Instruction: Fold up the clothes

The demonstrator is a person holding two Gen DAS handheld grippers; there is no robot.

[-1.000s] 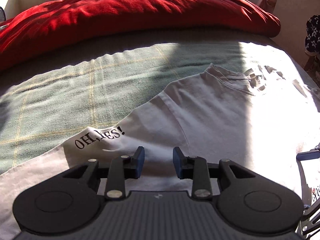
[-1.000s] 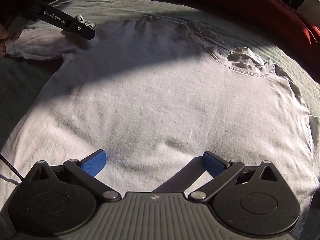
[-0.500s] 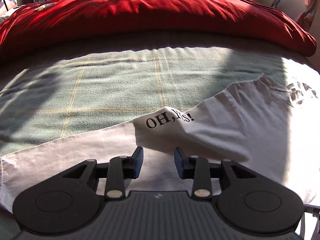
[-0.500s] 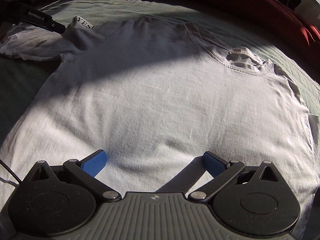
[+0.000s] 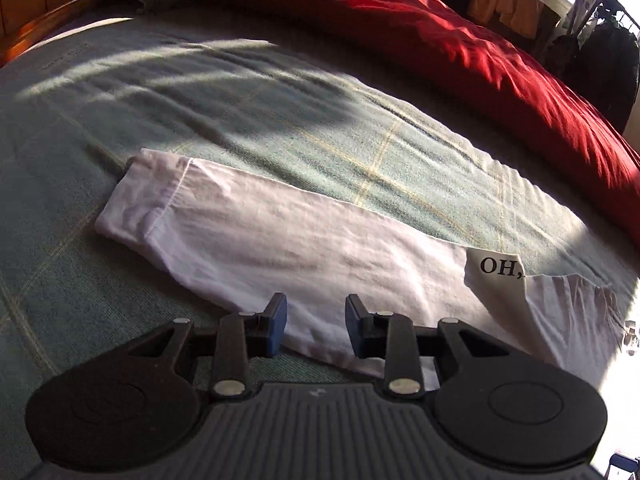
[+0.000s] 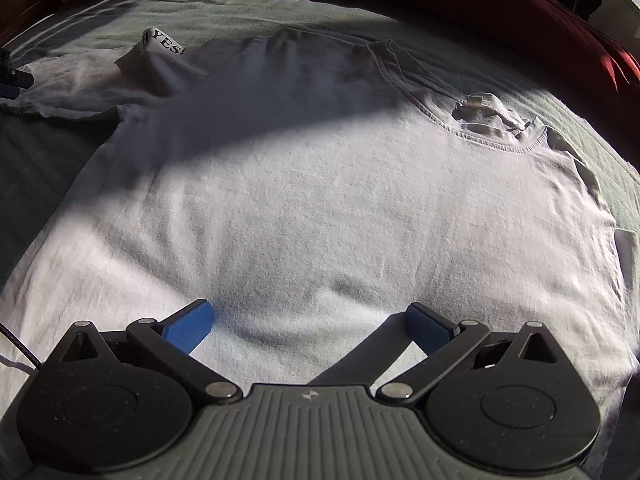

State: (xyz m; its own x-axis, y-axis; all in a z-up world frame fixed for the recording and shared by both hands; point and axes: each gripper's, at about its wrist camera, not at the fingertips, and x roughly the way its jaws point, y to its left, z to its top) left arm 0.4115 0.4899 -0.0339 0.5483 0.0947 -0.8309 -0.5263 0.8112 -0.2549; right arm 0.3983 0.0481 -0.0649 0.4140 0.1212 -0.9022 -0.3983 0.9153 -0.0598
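Sliding outward along the sleeve (image 5: pixel 248 232): a second ago the left gripper (image 5: pixel 316 322) looked at the shirt's (image 6: pixel 320 208) shoulder, now at the cuff end, rolled. Its jaws are narrowly apart, closing slightly, with nothing pinched. Right gripper (image 6: pixel 308 326) unmoved, jaws wide, empty, low over the shirt's lower body. Shirt lies flat on the bed (image 5: pixel 200 92), red duvet (image 5: pixel 460 40) behind. Likely lining up a sleeve fold; no fold made yet. Readable print on a turned-up flap (image 5: pixel 496 276): "OH," in the left view, "YES" in the right.

Printed flap (image 5: pixel 494 276) lettering partly hidden
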